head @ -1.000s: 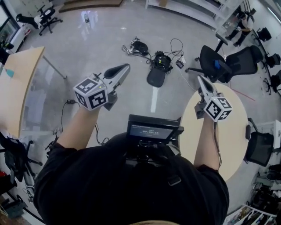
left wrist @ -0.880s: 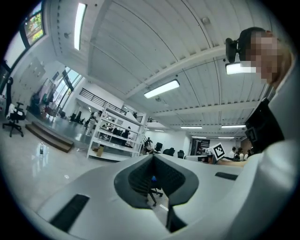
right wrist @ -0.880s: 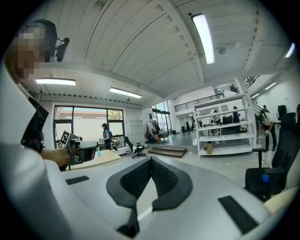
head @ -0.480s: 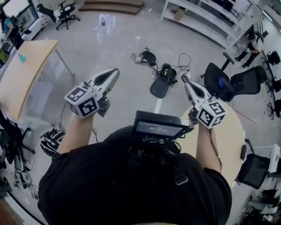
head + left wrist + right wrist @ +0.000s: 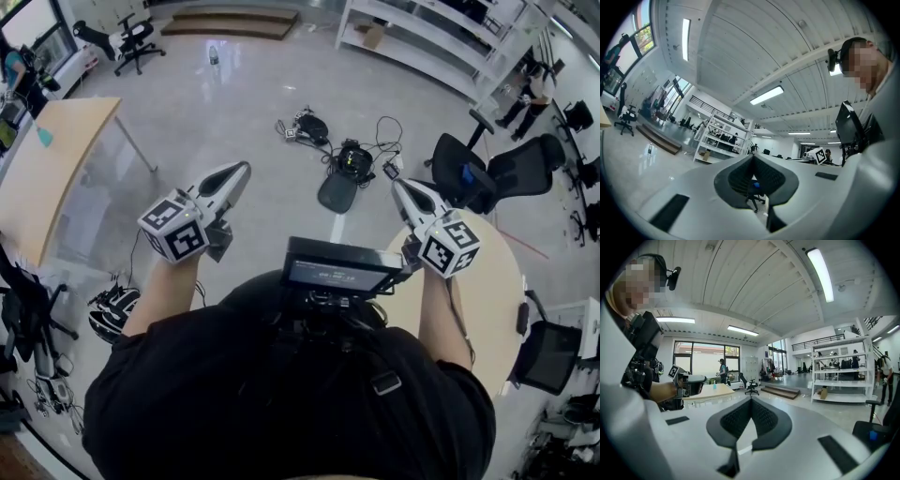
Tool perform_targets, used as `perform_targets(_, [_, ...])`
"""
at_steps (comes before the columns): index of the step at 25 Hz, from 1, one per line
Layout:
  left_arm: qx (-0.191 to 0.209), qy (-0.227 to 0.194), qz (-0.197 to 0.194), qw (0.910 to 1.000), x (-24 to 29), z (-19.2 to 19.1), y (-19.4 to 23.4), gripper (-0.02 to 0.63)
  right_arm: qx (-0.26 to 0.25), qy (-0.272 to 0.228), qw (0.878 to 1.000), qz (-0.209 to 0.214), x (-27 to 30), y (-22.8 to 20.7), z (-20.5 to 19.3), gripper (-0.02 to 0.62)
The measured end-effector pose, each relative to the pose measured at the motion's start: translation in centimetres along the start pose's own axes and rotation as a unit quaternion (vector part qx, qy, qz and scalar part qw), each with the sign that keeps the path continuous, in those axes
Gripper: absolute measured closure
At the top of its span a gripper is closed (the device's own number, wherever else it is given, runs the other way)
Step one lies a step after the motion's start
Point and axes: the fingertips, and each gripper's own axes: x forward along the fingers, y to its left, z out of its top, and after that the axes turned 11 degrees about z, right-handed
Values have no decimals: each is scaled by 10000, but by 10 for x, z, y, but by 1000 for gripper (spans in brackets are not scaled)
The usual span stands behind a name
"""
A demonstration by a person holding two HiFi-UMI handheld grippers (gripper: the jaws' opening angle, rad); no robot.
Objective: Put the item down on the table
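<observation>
My left gripper (image 5: 239,170) is held out at chest height over the grey floor, its marker cube (image 5: 173,228) near the hand. Its jaws meet at the tips (image 5: 753,157) and nothing is between them. My right gripper (image 5: 397,185) points forward over the near edge of a round light-wood table (image 5: 492,300). Its jaws are shut and empty too (image 5: 751,400). No item shows in either gripper. In the right gripper view the left gripper (image 5: 691,380) appears at the left, in front of a wooden table (image 5: 712,391).
A second wooden table (image 5: 47,169) stands at the far left. Bags and cables (image 5: 342,155) lie on the floor ahead. Dark office chairs (image 5: 469,169) stand at the right and white shelving (image 5: 422,28) at the back. A black device (image 5: 337,267) hangs on the person's chest.
Both grippers have risen slightly and the right one has swung inward, toward the middle of the view. The head view has shifted to show more of the room's far end. Jaws stay shut.
</observation>
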Motion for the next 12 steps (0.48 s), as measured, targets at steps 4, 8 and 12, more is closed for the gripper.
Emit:
perform_targets(4, [-3, 36, -121, 9999, 3, 0, -1, 604, -11, 21, 10000, -82, -3, 0, 0, 590])
perform_targets(8, [19, 79, -202, 9998, 7, -1, -1, 604, -31, 11, 9998, -178, -8, -2, 3, 591])
perform_targets(12, [53, 101, -246, 9996, 7, -2, -2, 604, -45, 8, 9997, -252, -14, -3, 3, 591])
